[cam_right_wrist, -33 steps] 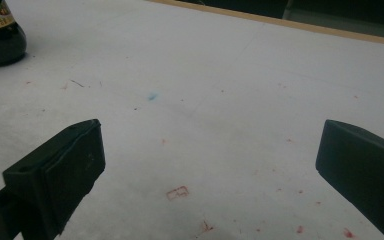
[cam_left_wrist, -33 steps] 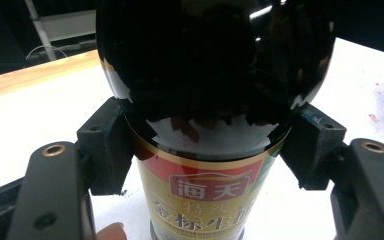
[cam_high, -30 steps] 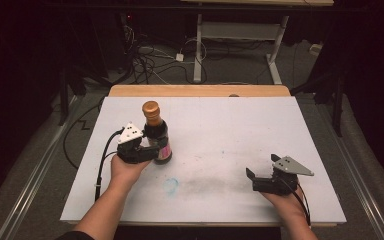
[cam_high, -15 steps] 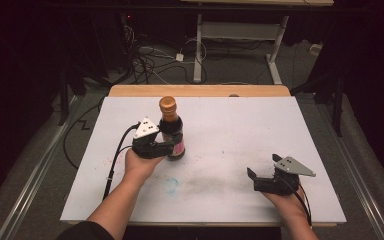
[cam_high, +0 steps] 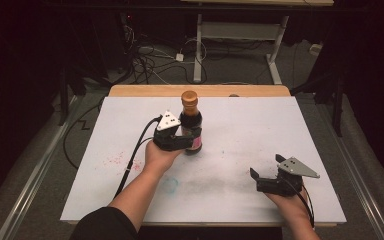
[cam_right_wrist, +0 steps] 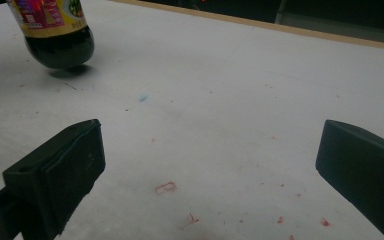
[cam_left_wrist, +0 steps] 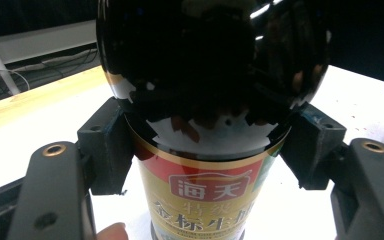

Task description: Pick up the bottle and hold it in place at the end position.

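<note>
At the left of the high view, the left gripper [cam_high: 189, 142] is clamped on a dark glass sauce bottle with an orange-brown cap [cam_high: 190, 122], held upright over the middle of the white table top [cam_high: 240, 130], which is flecked with red and blue marks. In the left gripper view its black pads press both sides of the bottle [cam_left_wrist: 205, 100], just above a red and gold label [cam_left_wrist: 205, 195] bearing the white characters 海天 and a line of gold characters below, cut off by the frame edge. The bottle's base seems to hang just above its shadow in the right gripper view. Farther right, well apart, the right gripper [cam_high: 265, 177] rests near the front edge, jaws spread wide with nothing between them.
</note>
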`<state>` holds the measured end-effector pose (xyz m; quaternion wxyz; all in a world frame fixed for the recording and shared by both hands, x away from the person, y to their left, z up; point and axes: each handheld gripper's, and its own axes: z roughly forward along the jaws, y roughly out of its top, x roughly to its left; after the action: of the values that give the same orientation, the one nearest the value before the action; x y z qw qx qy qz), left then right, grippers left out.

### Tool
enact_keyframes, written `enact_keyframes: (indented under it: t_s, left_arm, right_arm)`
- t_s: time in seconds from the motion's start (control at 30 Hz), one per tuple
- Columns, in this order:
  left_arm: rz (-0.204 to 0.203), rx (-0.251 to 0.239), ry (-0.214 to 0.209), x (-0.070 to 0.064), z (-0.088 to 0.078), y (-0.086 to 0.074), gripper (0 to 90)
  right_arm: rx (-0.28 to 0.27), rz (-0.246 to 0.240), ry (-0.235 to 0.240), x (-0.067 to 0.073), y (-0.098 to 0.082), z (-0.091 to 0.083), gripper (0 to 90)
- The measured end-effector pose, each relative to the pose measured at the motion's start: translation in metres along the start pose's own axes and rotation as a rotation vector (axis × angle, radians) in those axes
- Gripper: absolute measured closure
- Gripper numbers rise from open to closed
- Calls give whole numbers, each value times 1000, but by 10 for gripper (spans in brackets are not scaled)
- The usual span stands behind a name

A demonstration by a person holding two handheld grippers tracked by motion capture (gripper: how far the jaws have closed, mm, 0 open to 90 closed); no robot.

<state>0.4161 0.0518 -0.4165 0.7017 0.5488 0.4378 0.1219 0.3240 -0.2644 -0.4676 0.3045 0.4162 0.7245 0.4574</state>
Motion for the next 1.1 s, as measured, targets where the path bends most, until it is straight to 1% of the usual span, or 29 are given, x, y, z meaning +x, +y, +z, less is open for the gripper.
enact_keyframes:
  t_s: [0.27,0.47,0.5,0.6,0.67,0.77,0.9,1.0,1.1]
  left_arm:
    - [21,10,-4,-5,21,-5,292]
    - [24,15,0,-4,26,-9,292]
    - [17,13,0,-4,27,-10,292]
    - [16,18,-3,-3,28,-11,292]
    - [25,20,-2,-4,28,-13,291]
    - [22,22,-6,-5,29,-14,291]
    - [33,31,-2,-4,30,-17,289]
    - [30,27,-4,-3,29,-18,288]
    - [16,17,-11,0,27,-18,286]
  right_arm:
    - [-2,4,-7,-2,-1,-2,1]
    - [-7,4,-8,-3,-1,-3,1]
    - [-9,5,-9,-2,-1,-3,1]
    - [-10,7,-6,-2,0,-3,1]
    - [-10,7,-3,-2,0,-3,2]
    - [-12,3,1,-1,0,-2,1]
    - [-10,3,1,0,1,-2,1]
    - [-11,4,2,0,1,-2,1]
    - [-9,2,1,1,1,-1,1]
